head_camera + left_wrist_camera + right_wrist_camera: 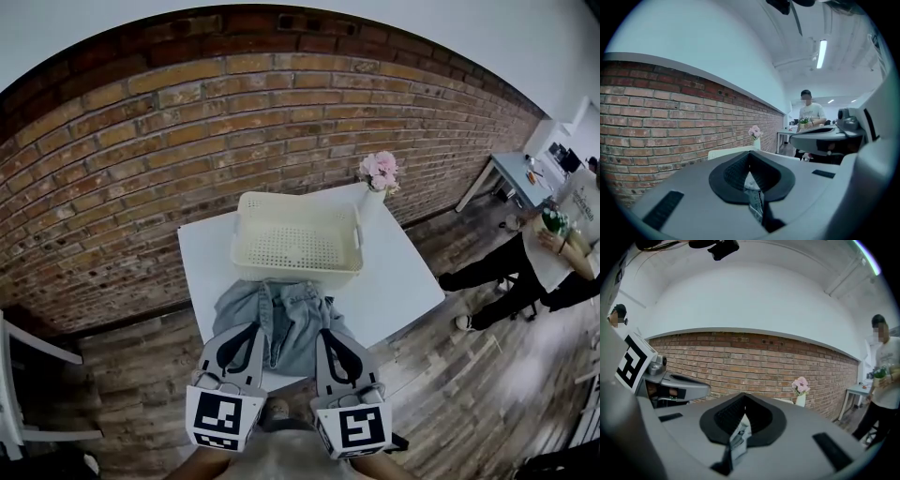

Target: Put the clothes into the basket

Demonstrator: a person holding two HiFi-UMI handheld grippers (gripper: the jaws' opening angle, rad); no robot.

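Note:
A blue denim garment (286,323) lies on the white table (408,281) just in front of the cream basket (296,270), which holds nothing. Its near end reaches the table's front edge. My left gripper (249,330) is shut on the garment's near left part, and a fold of denim (753,194) shows pinched between its jaws. My right gripper (330,339) is shut on the near right part, with denim (737,439) caught between its jaws. Both grippers sit side by side, pointing at the basket.
A white vase of pink flowers (379,176) stands at the table's far right corner beside the basket. A brick wall runs behind the table. A person (553,248) stands to the right on the wooden floor. A white chair (19,394) is at far left.

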